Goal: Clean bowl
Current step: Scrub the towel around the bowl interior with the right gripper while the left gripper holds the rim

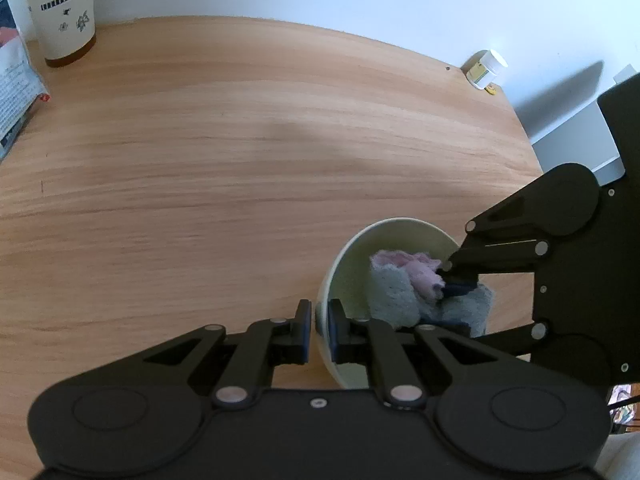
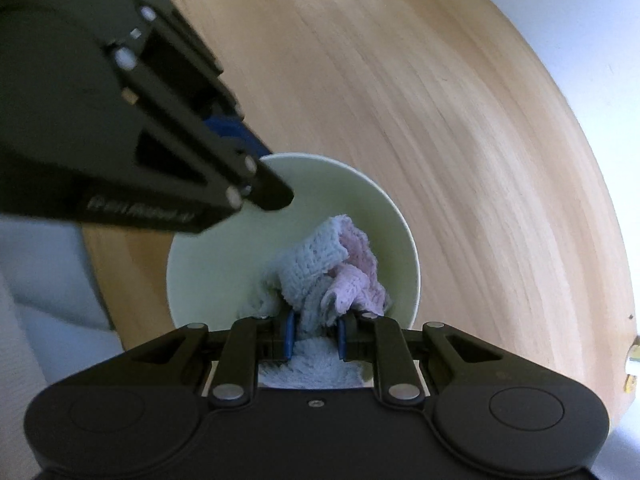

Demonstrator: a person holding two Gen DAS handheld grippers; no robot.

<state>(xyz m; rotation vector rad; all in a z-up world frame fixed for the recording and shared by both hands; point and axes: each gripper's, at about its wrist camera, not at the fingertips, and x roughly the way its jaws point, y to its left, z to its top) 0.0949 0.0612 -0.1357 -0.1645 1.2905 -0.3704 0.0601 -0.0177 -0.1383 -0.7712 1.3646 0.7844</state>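
Wiping the bowl on the wooden counter (image 1: 240, 140).

I see the pale bowl (image 2: 224, 264) near the counter's edge; my left gripper (image 1: 319, 320) has its jaws clamped on the bowl's rim, one pad inside, one outside. My right gripper (image 2: 314, 334) points down into the bowl, jaws squeezed on a bunched blue-and-pink cloth (image 2: 320, 264) against the inside.
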